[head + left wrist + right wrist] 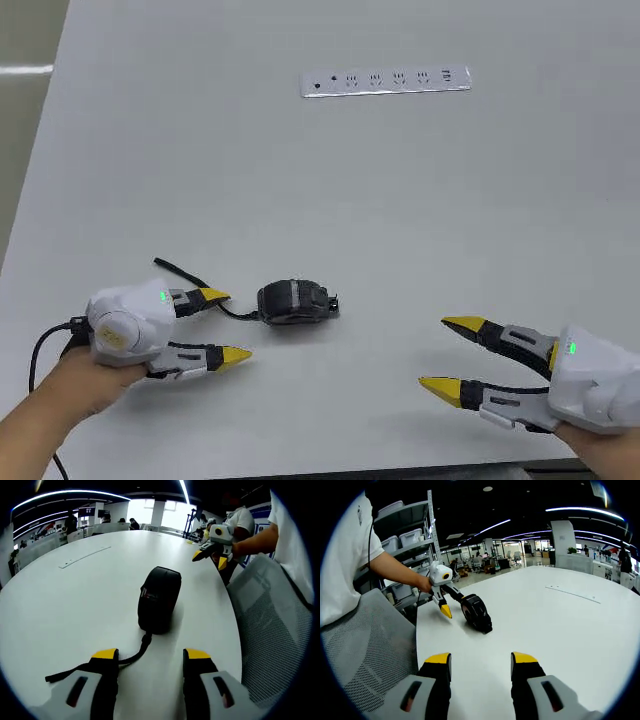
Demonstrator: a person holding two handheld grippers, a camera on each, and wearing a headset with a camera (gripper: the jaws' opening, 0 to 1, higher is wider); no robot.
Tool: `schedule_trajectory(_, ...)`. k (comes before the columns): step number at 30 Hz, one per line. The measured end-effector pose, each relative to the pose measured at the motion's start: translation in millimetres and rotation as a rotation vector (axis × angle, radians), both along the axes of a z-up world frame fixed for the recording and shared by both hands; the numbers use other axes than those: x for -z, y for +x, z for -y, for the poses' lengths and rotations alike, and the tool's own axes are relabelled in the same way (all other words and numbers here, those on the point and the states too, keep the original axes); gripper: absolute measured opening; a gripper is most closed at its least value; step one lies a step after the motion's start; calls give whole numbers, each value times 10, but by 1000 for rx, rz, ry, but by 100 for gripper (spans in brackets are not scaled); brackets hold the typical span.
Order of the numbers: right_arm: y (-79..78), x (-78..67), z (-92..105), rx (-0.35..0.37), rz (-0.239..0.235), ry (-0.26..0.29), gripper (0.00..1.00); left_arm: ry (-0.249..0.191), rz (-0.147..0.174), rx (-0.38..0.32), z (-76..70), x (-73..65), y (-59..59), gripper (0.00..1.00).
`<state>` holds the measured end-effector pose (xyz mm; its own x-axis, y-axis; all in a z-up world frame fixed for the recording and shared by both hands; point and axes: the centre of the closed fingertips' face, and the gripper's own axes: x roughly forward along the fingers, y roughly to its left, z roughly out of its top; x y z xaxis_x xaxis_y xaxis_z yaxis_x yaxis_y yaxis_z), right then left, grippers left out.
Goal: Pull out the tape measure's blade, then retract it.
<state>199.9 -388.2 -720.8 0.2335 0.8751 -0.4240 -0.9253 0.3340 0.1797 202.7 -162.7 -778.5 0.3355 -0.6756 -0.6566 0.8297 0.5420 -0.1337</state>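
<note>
Tape measure (295,302): black case resting on the white table (300,170), no blade drawn out as far as can be seen. It lies straight ahead of the left tongs (235,324), near their yellow tips and roughly on the line that runs out between the two jaws; nothing touches it. Left tongs are released, jaws spread, holding nothing. Right tongs (434,352) are likewise released and empty, pointing at the case from its other side but well apart from it, so the left hand is clearly the nearer. The long axis of the case runs roughly from one pair of tongs toward the other. Its black wrist strap (185,273) trails from the end facing the left tongs and passes one of their jaws. A small tab, probably the blade hook, shows at the end facing the right tongs. Judgement: left tongs would steady the case, right tongs must close the gap to the hook.
</note>
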Motion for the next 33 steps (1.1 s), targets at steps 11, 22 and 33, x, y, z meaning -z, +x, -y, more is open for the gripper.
schedule_trajectory(11, 87, 58, -134, -23, -5, 8, 46, -4, -9, 11, 73, 9, 38, 48)
schedule_trajectory(22, 125, 106, -199, -39, -16, 4, 46, -19, 5, 22, 155, -18, 103, 48)
schedule_trajectory(33, 147, 201, -264, -61, -28, -9, 46, -35, 15, 44, 268, -55, 181, 49)
